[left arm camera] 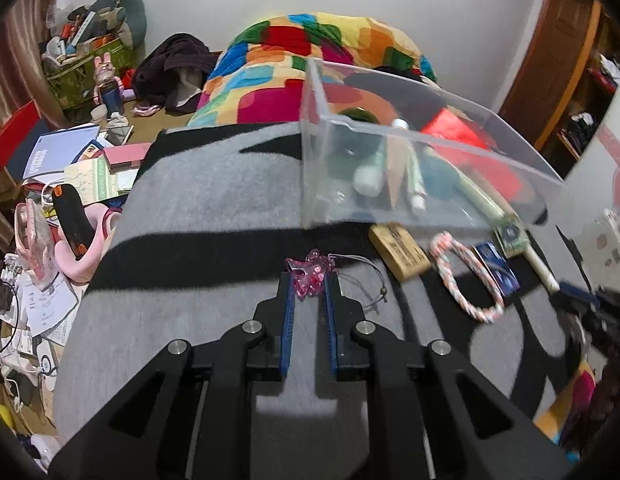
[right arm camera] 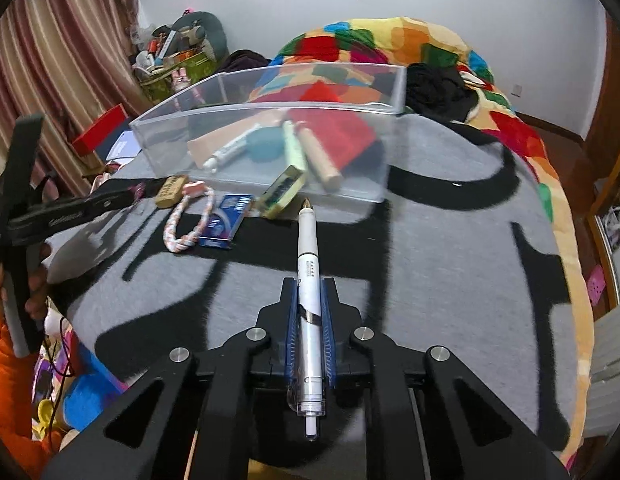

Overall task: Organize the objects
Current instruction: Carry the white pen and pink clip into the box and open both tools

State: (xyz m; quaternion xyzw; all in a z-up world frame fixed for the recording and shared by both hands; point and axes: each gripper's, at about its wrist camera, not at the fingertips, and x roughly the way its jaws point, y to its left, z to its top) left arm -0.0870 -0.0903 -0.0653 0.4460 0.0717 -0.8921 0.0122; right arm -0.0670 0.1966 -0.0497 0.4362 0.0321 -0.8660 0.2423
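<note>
The left gripper (left arm camera: 309,282) has its jaws closed on a pink charm (left arm camera: 310,274) at the very tips, its thin cord (left arm camera: 366,276) trailing loose across the grey blanket (left arm camera: 198,200) on the bed. The right gripper (right arm camera: 309,300) is clamped along the barrel of a white pen (right arm camera: 308,240), which sticks far out ahead of the jaws with its tip near the clear box (right arm camera: 270,152).

Both things look bound for that box, which already holds tubes and other bits. The risks, as I judge them:

- The charm is pinched by only a small part of itself — a quick swing could let it slip, and the hanging cord may snag the wooden block (left arm camera: 398,252) or the rope ring (left arm camera: 462,280) lying just beside it and drag them along.
- The pen's long overhang could knock the box wall or the small tin (right arm camera: 282,196) leaning at its front — the pen has to clear the rim before it is let go.
- The box sits on soft bedding, so a nudge may tip or shift it.
- Both grippers head for the same opening and could collide.
</note>
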